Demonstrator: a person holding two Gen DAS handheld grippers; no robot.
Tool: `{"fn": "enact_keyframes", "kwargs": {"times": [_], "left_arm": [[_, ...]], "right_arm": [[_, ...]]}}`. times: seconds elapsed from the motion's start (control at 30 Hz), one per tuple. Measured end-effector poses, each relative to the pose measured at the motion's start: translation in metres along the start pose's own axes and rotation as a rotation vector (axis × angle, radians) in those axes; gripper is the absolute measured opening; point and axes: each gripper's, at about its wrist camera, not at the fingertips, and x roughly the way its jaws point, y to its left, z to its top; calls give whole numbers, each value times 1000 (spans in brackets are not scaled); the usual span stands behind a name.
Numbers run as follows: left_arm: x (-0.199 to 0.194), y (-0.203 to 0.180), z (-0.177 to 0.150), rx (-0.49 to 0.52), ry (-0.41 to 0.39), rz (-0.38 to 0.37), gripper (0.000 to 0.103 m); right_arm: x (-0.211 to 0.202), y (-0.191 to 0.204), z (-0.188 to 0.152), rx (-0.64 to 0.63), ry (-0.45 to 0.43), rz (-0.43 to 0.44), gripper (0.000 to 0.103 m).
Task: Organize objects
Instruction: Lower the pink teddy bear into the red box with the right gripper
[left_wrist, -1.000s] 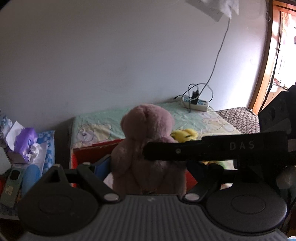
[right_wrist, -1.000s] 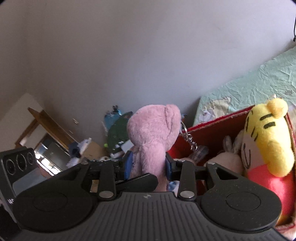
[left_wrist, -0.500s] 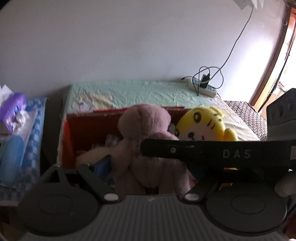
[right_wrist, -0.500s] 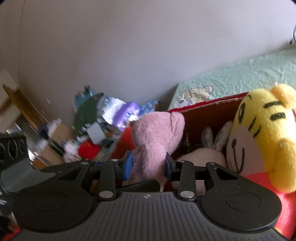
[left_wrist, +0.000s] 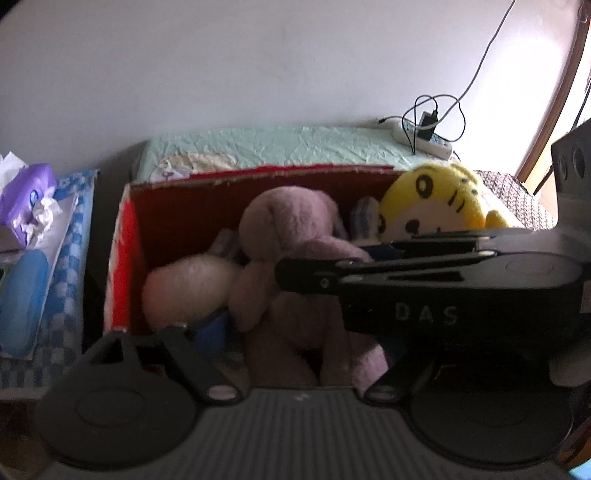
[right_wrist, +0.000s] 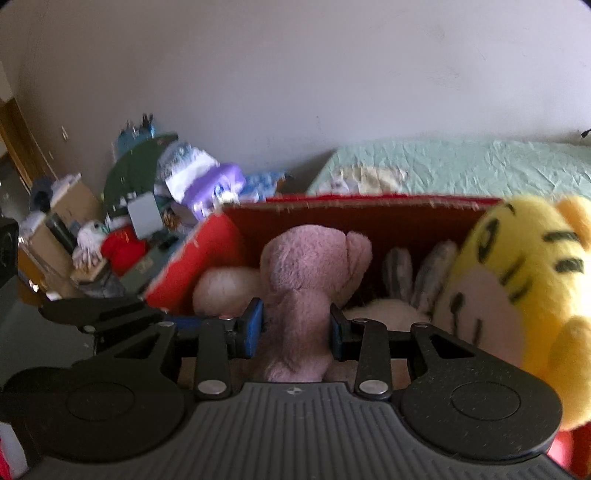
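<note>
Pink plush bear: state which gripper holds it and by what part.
The right gripper clamps the pink plush bear around its body, below the head. The left gripper's own hold cannot be told.

— What's behind you there?
— You're facing a plain pale wall. A bed with a mint-green sheet runs along it, and a white power strip lies on it with a cable climbing the wall.
— And the sides?
— Bright daylight comes past a wooden door frame to your right; clutter is piled to your left.
</note>
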Motion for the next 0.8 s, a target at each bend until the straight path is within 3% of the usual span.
{"fn": "enact_keyframes", "kwargs": {"times": [0.37, 0.67, 0.73, 0.8], "left_arm": [[9, -13, -2, 40, 41, 49, 86], [2, -21, -6, 28, 63, 96, 87], [-2, -24, -7, 30, 66, 115, 86], [-9, -25, -9, 36, 56, 137, 84]], "right_arm": [[10, 7, 4, -55, 70, -57, 38], [-26, 2, 4, 41, -13, 17, 46], [-32, 0, 4, 66, -27, 24, 40], [-34, 2, 4, 57, -30, 19, 19]]}}
